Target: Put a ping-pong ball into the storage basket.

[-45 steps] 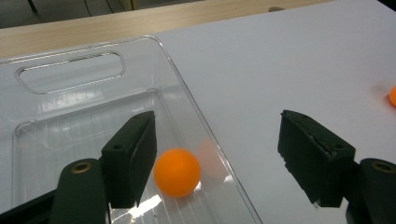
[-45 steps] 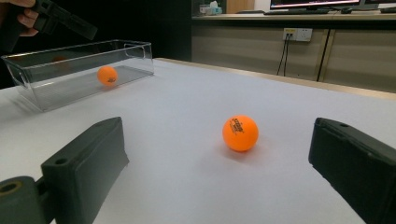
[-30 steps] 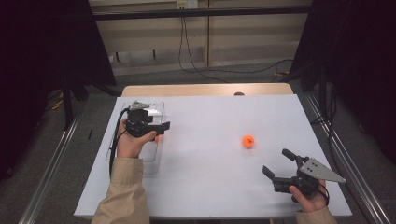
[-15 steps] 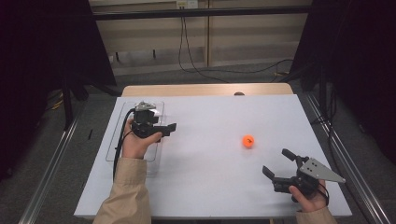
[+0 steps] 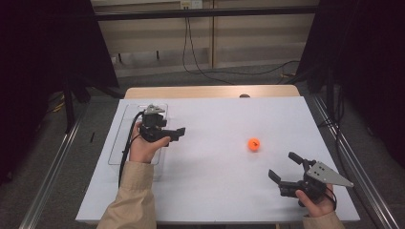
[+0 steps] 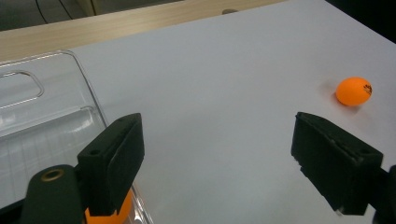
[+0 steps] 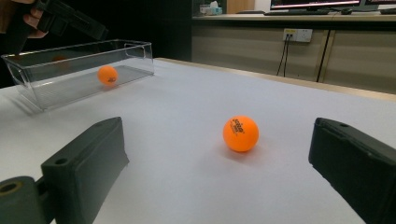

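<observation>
An orange ball (image 5: 253, 144) with a small dark printed mark rests on the white surface (image 5: 215, 186), toward three o'clock of its middle, free on all sides. A clear plastic bin (image 5: 125, 143), long and open-topped, lies along the nine o'clock edge. Inside it sits a second orange ball (image 7: 108, 75), resting on the bin's floor.

It looked like a lab set up for recording. The white counter (image 5: 210, 191) stood boxed in by black curtains (image 5: 43, 71) on both sides, with a dark metal bar (image 5: 205, 13) running overhead and rails (image 5: 52, 167) along the grey floor. Loose cables (image 5: 224, 71) trailed from a wall socket (image 7: 297, 35). Farther back a desk (image 7: 299, 18) carried monitors and a keyboard.
</observation>
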The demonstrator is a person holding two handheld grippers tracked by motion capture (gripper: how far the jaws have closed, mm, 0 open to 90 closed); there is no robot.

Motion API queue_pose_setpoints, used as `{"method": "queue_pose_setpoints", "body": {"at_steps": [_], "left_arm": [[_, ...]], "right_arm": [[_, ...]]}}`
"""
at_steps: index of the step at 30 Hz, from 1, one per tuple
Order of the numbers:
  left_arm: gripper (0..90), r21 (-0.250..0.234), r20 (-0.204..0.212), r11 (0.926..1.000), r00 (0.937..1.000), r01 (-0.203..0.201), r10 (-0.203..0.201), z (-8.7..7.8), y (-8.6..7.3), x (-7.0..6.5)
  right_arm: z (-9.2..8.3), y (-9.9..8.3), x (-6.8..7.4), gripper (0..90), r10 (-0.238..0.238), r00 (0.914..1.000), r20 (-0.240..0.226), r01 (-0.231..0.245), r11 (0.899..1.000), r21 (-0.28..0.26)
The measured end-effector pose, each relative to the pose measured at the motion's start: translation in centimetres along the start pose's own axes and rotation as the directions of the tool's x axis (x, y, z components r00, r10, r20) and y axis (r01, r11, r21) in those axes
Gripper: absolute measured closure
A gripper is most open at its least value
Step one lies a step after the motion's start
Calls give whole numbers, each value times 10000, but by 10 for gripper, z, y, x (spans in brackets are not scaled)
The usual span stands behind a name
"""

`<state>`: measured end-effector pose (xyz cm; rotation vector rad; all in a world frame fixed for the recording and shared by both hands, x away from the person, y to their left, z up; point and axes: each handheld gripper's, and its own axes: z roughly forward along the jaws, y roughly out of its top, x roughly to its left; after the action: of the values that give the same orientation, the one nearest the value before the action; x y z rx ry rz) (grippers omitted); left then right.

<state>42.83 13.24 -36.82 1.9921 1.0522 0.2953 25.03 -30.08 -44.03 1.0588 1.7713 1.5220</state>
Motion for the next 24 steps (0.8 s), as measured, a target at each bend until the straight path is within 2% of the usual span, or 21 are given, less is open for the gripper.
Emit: {"method": "queue_pose_setpoints", "body": {"at_steps": [6, 13, 14, 24], "left_arm": [[166, 22, 127, 9999, 9999, -99, 99, 4, 0, -4], [142, 23, 201, 10000, 9998, -27, 26, 7, 0, -6], [141, 116, 212, 9998, 9997, -154, 151, 8, 0, -7], [121, 132, 301, 9996, 9993, -238, 234, 12, 0, -13]], "right_arm": [[0, 0, 0, 37, -23, 10000, -16, 23, 10000, 12], [0, 0, 0, 37, -5, 10000, -13, 5, 10000, 9], [0, 0, 0, 37, -2, 10000, -10, 2, 10000, 11], [0, 0, 0, 37, -13, 10000, -9, 13, 10000, 8]]}}
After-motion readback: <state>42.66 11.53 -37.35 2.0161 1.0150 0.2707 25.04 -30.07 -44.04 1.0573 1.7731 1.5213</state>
